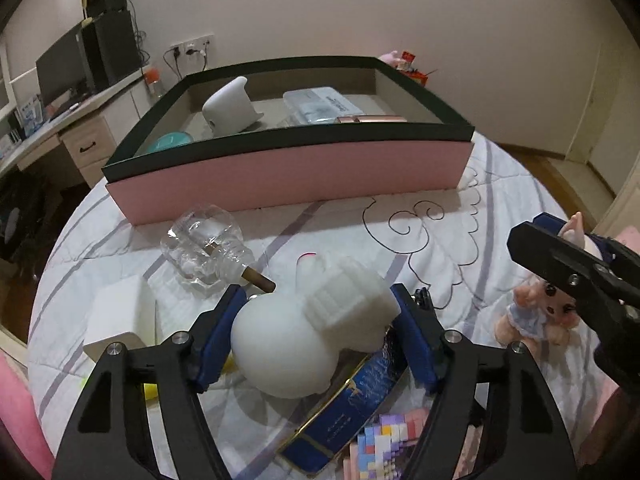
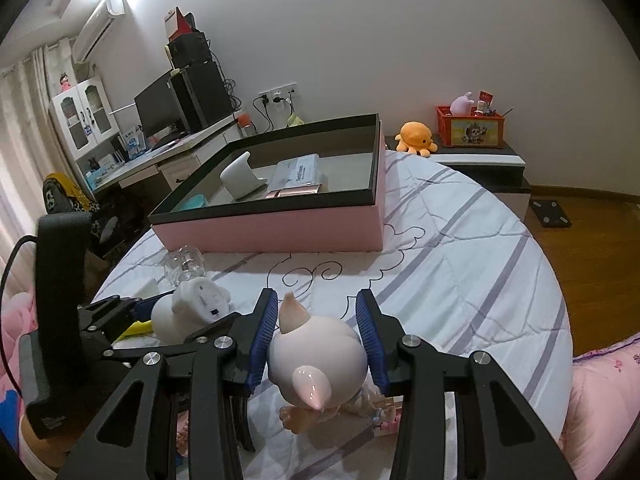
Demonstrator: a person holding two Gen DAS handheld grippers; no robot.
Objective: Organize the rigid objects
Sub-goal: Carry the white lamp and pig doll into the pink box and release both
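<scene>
White plastic is filling the jaws of the left gripper (image 1: 316, 312): a white figure (image 1: 304, 320) with a round head and ribbed body is being pinched between the blue pads, which are sitting partly open around it and touching it on both sides, above the quilted bed (image 1: 460, 216). Left of it, a white block (image 1: 120, 320) is lying on the bed, and a clear glass bottle (image 1: 204, 248) with a brown neck is lying on its side just beyond the figure. Under the figure, a blue tin (image 1: 352, 400) is resting beside a pixel-patterned box (image 1: 384, 440). Behind all this, a pink box (image 1: 288, 176) with a dark rim is sitting open on the bed, holding a white curved stand (image 1: 228, 106), a clear plastic case (image 1: 320, 104), a rose-gold bar (image 1: 372, 119) and a teal item (image 1: 170, 141). Further right, a plush pig doll (image 1: 536, 312) is lying on the quilt. The right gripper (image 2: 318, 334) is holding a pale pink doll (image 2: 316, 360) by its round head, jaws partly open and pressing on either side, with the doll's ear pointing up between them and its body hanging below over the bed. At far right, an orange plush octopus (image 2: 416, 138) is sitting on a nightstand (image 2: 480, 160) beside an orange crate (image 2: 470, 130).
</scene>
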